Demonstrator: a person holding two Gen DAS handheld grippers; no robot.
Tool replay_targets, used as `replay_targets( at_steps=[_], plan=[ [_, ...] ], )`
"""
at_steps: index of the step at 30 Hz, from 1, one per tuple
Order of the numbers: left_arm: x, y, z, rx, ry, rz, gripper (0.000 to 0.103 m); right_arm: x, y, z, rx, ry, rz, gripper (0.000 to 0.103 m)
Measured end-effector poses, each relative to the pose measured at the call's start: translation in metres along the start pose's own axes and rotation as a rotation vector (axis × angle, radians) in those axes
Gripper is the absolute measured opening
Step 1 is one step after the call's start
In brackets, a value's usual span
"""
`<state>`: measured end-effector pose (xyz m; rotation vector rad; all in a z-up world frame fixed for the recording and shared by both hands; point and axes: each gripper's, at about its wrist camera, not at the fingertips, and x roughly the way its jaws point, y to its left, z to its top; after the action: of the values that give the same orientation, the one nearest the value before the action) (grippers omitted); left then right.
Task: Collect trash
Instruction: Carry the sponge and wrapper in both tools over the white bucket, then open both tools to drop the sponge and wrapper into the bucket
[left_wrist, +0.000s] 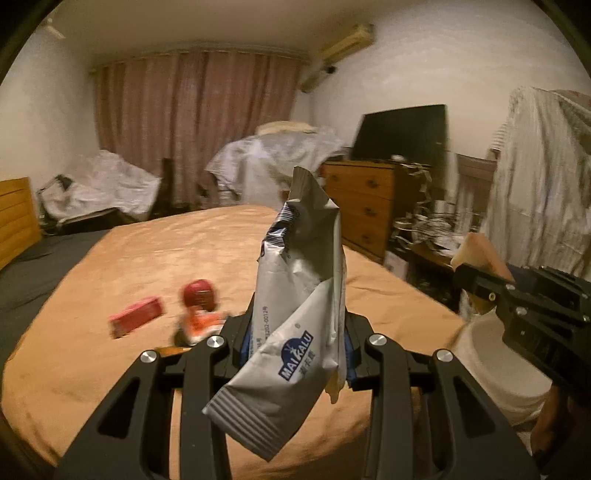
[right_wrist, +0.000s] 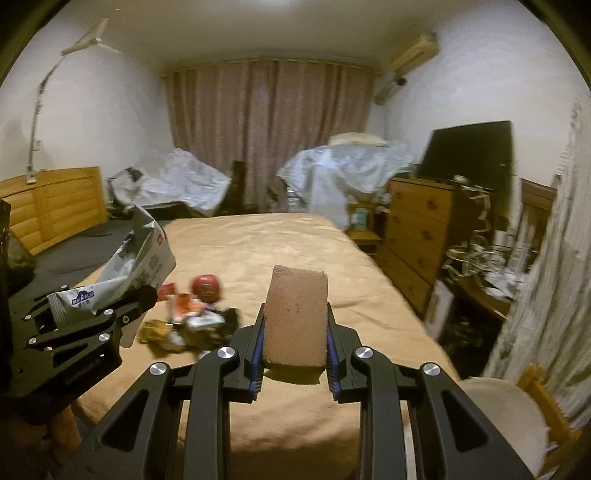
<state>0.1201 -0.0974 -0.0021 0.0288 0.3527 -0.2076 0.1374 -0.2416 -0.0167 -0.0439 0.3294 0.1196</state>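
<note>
My left gripper (left_wrist: 297, 343) is shut on a silver snack wrapper (left_wrist: 301, 295) with blue print, held upright above the bed; it also shows in the right wrist view (right_wrist: 122, 273). My right gripper (right_wrist: 295, 354) is shut on a pink sponge block (right_wrist: 295, 317), also seen at the right of the left wrist view (left_wrist: 480, 247). More trash lies on the tan bedspread (right_wrist: 280, 243): a red round piece (right_wrist: 205, 286), an orange-white wrapper (right_wrist: 186, 308), a yellow wrapper (right_wrist: 157, 330) and a red box (left_wrist: 136, 319).
A white bin or bucket (left_wrist: 495, 369) stands at the bed's right edge, below the right gripper. A wooden dresser (right_wrist: 417, 229) with a dark screen (right_wrist: 469, 151) stands to the right. Covered furniture (right_wrist: 343, 166) and curtains are behind. A wooden headboard (right_wrist: 51, 206) is on the left.
</note>
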Motion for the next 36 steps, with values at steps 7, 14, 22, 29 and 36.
replay_targets(
  at_steps=[7,14,22,29,36],
  plan=[
    [0.026,-0.063,0.01,0.044,0.025,-0.127,0.035,-0.025,-0.098,-0.007,0.056,0.04,-0.129,0.028],
    [0.051,-0.126,0.013,0.088,0.089,-0.258,0.036,-0.04,-0.191,-0.026,0.111,0.127,-0.212,0.028],
    [0.088,-0.191,-0.005,0.133,0.251,-0.429,0.036,-0.019,-0.285,-0.062,0.2,0.314,-0.224,0.028],
    [0.134,-0.232,-0.034,0.161,0.447,-0.532,0.036,0.016,-0.337,-0.09,0.281,0.481,-0.164,0.028],
    [0.156,-0.246,-0.057,0.192,0.542,-0.554,0.036,0.038,-0.34,-0.117,0.307,0.567,-0.133,0.028]
  ],
)
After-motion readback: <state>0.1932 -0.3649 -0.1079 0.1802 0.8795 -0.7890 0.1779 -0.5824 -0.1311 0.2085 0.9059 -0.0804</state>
